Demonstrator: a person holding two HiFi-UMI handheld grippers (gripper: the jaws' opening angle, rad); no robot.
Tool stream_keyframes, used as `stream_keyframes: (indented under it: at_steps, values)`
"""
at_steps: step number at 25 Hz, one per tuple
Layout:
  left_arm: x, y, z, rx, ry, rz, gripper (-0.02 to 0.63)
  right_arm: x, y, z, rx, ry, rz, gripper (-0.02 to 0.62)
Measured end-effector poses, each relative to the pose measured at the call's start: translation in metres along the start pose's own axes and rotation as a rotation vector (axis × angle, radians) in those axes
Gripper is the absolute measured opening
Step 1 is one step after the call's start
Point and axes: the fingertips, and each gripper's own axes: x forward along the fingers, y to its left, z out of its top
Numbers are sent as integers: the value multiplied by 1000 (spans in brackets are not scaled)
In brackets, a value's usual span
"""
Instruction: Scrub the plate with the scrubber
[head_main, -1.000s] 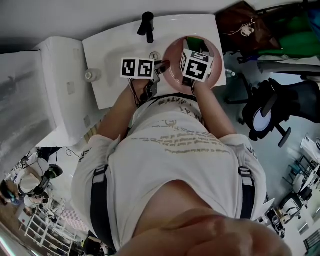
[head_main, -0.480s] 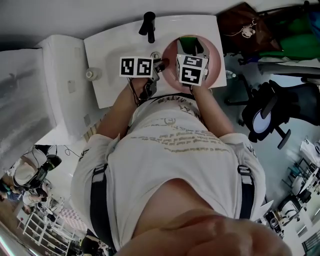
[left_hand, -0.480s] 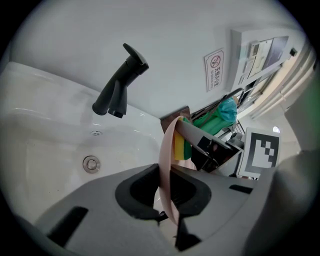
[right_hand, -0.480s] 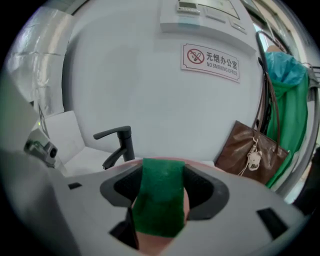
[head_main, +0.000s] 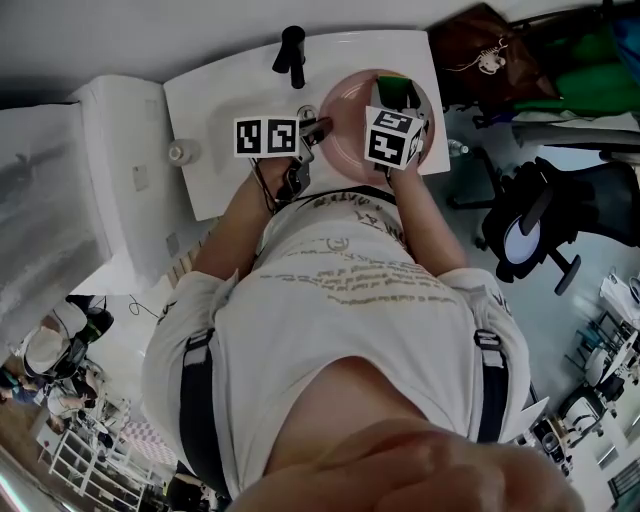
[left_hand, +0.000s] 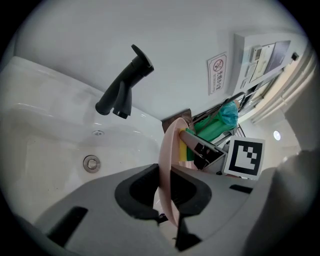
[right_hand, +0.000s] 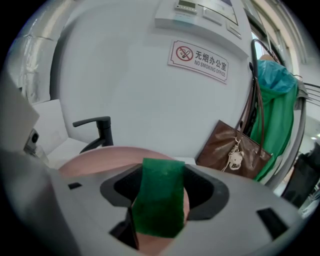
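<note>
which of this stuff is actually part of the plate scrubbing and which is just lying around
In use: plate, clamped in left gripper; green scrubber, clamped in right gripper.
Just there: sink, black tap, brown bag, no-smoking sign, office chair.

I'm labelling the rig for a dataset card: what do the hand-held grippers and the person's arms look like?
The left hand-held gripper and the right hand-held gripper each have a grey moulded body with black-lined recesses, and each carries a white cube printed with black square markers. The person wears a white short-sleeved T-shirt.
</note>
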Motion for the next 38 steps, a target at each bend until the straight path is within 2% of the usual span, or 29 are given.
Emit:
stream_keyframes:
  at_steps: [4,10,13,16,20,23,26,33,38]
  values:
    - [-4,3,6,-9,-39,0,44,1,-10,-8,45,15,-13,255]
    - [-8,6,16,-11,-106,4,44,3,-21,-22,187,21,-14,255]
    - [-7,5,17,8,-107,13,44,6,-25,-30,274,52,-16,255]
    - [-5,3,15,25,-95,11,44,8,-24,-29,393,42,32,255]
    - [-1,-3,12,62,-75,16,44,7,-16,-13,525,-25,121,255]
    - [1,-7,10,119,-68,39,44,7,-3,-9,485,-29,141,255]
    - [2,-9,10,128,-67,42,44,4,12,-5,396,-36,157,255]
    - [1,-7,13,85,-95,38,44,-6,60,-2,134,-70,243,255]
    - [-4,-5,20,23,-141,-1,44,-13,76,5,29,-105,259,255]
